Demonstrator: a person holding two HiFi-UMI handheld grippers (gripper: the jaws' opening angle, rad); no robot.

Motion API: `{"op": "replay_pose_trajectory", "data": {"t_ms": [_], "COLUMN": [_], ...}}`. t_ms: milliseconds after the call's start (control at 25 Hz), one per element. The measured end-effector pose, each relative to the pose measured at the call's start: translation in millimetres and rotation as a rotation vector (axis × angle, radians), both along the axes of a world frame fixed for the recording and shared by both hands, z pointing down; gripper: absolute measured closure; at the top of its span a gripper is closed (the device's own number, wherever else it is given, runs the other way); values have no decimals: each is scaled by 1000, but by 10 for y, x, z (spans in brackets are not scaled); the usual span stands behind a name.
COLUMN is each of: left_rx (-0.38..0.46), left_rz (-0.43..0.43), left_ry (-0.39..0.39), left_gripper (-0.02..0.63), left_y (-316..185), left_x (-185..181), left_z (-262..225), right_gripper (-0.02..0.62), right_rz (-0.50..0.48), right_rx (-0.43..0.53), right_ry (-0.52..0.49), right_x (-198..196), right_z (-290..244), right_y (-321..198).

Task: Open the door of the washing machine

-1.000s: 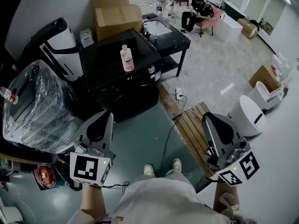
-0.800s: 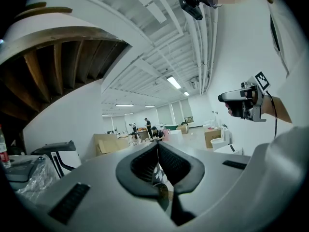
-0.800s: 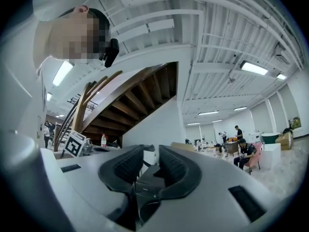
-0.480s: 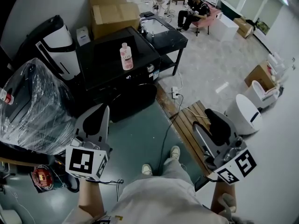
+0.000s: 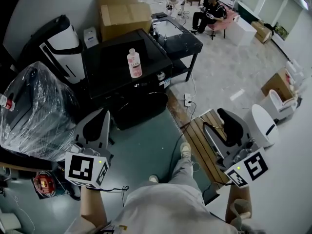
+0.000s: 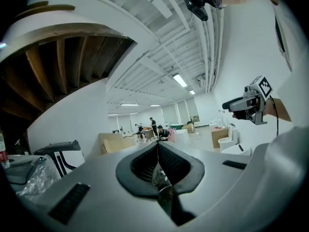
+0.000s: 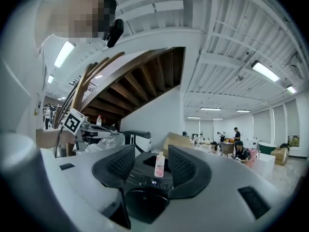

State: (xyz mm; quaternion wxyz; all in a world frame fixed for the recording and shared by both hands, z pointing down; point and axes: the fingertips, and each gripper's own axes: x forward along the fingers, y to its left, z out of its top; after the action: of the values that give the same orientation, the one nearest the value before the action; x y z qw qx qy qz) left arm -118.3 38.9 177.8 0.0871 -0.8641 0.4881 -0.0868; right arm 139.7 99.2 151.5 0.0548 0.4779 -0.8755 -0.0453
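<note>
Grey-shelled, my right tongs (image 7: pixel 150 167) had just been opening and stood spread about as wide as they go, gripping nothing and touching nothing; through the gap between the pads I saw only things well off. My left tongs (image 6: pixel 158 148) were clenched, pad against pad, with nothing pinched in them. Both pairs pointed level and hung in the air over the floor (image 5: pixel 146 150), well apart from each other.

Ahead of them, past a stretch of bare floor, sat the black washing machine (image 5: pixel 117 65). Its round dark door (image 5: pixel 144 108) was low on the front, closed flat and facing back toward me. Being round, the door showed no long axis, while the cabinet ran from that front away toward the cardboard boxes (image 5: pixel 122 14) behind it. A pink bottle (image 5: pixel 134 63) stood upright on the machine's top. A plastic-wrapped bundle (image 5: pixel 36 108) sat beside my left tongs.
</note>
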Motion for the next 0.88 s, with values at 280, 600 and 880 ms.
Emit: {"op": "replay_pose_trajectory", "data": {"t_ms": [280,600,880], "left_rx": [-33,-111,-160], "left_rz": [-78,-145,-279], "left_ry": [-51,-114,-120], "left_gripper": [584,584,584], "left_y": [-483,-1077,-1573], "left_x": [164,525,840], "left_z": [154,377,483], "right_gripper": [357,356,354], "right_rz": [-84,-215,-320], "right_rx": [-48,-131,-213], "right_ry": [-9,21,47], "right_x": [183,411,698], "right_z": [176,479,797], "right_y": [-716,-1711,-2510]}}
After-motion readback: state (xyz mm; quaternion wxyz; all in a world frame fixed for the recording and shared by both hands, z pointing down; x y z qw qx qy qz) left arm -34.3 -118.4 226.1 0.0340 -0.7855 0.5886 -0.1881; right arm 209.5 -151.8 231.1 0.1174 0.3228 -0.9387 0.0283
